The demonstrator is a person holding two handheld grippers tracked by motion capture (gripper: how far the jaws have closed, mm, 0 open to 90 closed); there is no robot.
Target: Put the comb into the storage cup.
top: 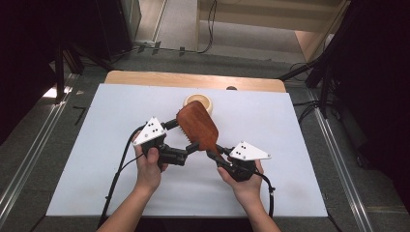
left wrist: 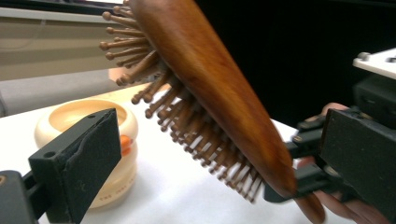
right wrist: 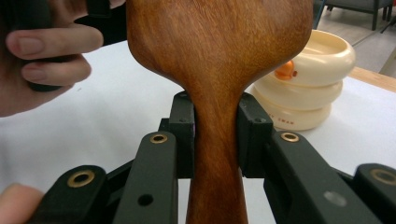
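The right gripper (top: 218, 155) is clamped on the wooden hairbrush's (top: 197, 125) handle, head raised beyond it. The left gripper (top: 186, 136) stands released, jaws either side of the bristled head. Behind sits a cream bowl (top: 198, 102) on the white table (top: 96, 159).

The place looks like a lab or recording studio: a wooden table (top: 193, 79) under a white sheet (top: 270, 145) stands on grey carpet (top: 29, 145), ringed by dark stand legs (top: 309, 72), floor cables (top: 211, 29) and metal rails (top: 338, 159).
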